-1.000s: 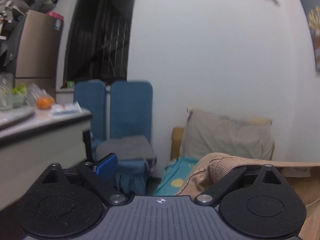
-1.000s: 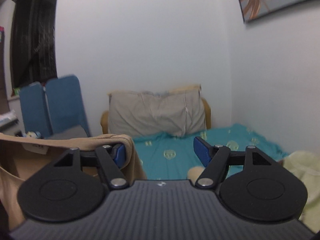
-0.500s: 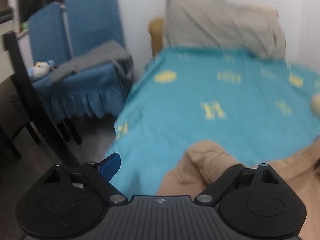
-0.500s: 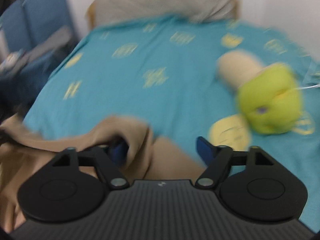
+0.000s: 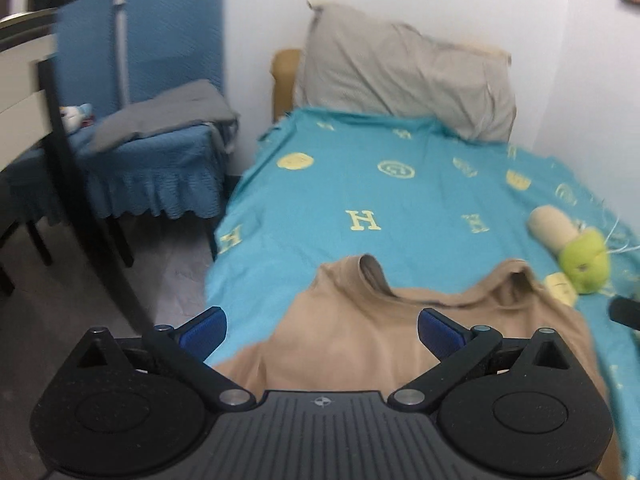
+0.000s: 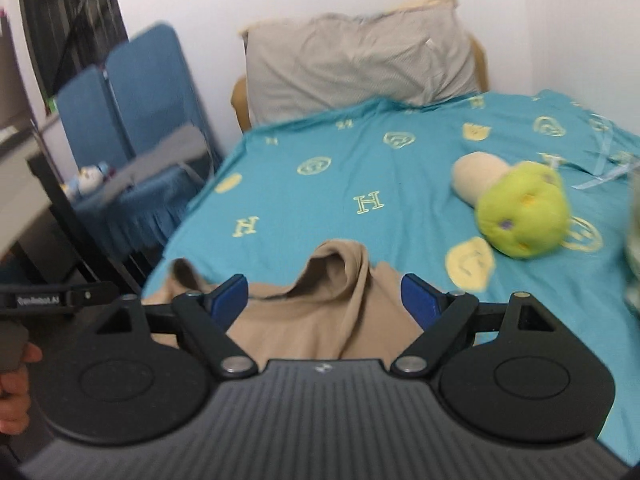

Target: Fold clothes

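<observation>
the tan garment (image 5: 360, 336) lies spread on the teal bed sheet (image 5: 400, 200) at the near end of the bed, directly ahead of and below both grippers, its long edge running side to side between them. the left gripper (image 5: 320, 328) hangs over its left part, the right gripper (image 6: 326, 296) over its right, each with jaws apart and nothing clamped. the cloth looks soft and limp, with two raised humps along the far edge. a round green plush toy (image 6: 520, 216) sits near the right gripper, apart from the garment.
</observation>
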The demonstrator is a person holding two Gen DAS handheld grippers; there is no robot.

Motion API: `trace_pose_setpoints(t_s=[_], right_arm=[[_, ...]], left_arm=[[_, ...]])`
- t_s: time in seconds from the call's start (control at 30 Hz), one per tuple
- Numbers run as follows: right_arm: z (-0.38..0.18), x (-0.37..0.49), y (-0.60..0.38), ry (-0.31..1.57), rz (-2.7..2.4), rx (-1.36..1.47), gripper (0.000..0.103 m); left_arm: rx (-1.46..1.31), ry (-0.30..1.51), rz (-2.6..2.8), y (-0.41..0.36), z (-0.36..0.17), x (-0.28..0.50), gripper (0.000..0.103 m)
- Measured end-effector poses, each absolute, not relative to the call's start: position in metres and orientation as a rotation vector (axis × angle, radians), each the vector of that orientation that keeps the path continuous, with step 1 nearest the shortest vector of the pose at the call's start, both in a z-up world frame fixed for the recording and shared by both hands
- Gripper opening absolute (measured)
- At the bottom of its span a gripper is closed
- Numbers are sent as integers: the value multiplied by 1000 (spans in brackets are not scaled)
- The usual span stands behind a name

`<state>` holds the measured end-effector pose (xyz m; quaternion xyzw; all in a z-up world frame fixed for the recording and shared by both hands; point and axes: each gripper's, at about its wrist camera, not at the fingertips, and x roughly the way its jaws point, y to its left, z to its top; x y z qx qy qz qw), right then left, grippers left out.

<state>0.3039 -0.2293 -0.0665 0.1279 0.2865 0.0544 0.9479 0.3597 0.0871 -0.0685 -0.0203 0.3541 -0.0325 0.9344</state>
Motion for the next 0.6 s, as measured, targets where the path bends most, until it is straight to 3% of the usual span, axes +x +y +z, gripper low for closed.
trace_pose_setpoints(t_s=[0.37, 0.6], right_arm=[[-11, 118, -244, 526, 77, 373, 85], [-25, 83, -250, 545, 91, 425, 85]], left_arm=[[-323, 717, 9, 145, -40, 162, 103], [-643, 790, 57, 174, -67, 141, 100]])
